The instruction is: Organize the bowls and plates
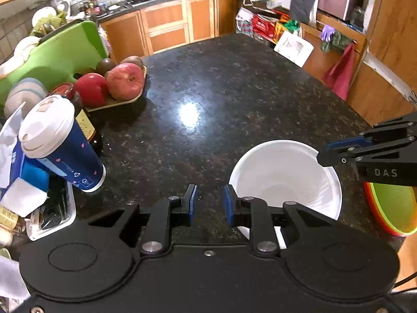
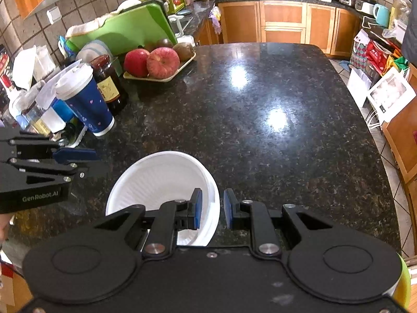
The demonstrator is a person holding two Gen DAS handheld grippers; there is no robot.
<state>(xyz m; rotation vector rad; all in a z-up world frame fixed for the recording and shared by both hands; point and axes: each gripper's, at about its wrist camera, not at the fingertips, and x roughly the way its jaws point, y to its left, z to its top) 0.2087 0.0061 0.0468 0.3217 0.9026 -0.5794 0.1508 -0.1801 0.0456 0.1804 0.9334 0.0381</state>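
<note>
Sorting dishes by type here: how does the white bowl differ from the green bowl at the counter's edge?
The white bowl sits alone; the green bowl nests in an orange-red one. The white bowl is in full view, while the green bowl is cut off by the frame. Both rest open side up on the dark counter.

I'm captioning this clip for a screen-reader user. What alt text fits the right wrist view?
The right gripper straddles the near rim of a white bowl on a dark stone counter, one finger inside and one outside. The left gripper hovers beside it; a blue cup, a jar and a tray of apples stand farther back.
</note>
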